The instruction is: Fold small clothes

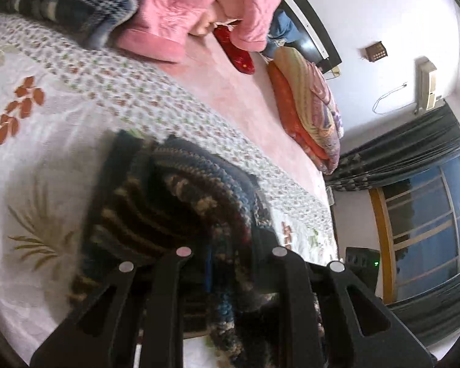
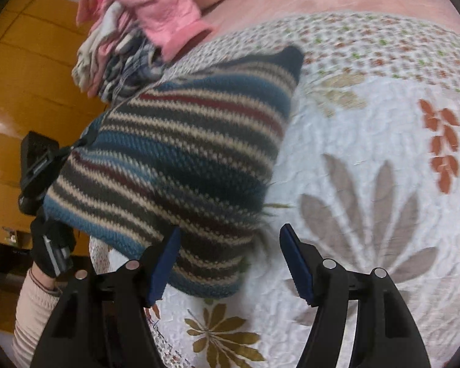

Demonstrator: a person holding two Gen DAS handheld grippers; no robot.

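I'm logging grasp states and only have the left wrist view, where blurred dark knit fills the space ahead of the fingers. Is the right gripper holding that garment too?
Observer: No. The right gripper is open. Its blue fingers are spread wide, and the lower edge of the striped sweater lies between them.
Operator: So what exactly does the left one have?
Observer: The left gripper pinches one corner of the sweater, out past the edge of the floral bedspread.
Operator: Is the person visible anywhere?
Observer: Only a dark-gloved hand on the left gripper's handle, with a pale striped sleeve below it.
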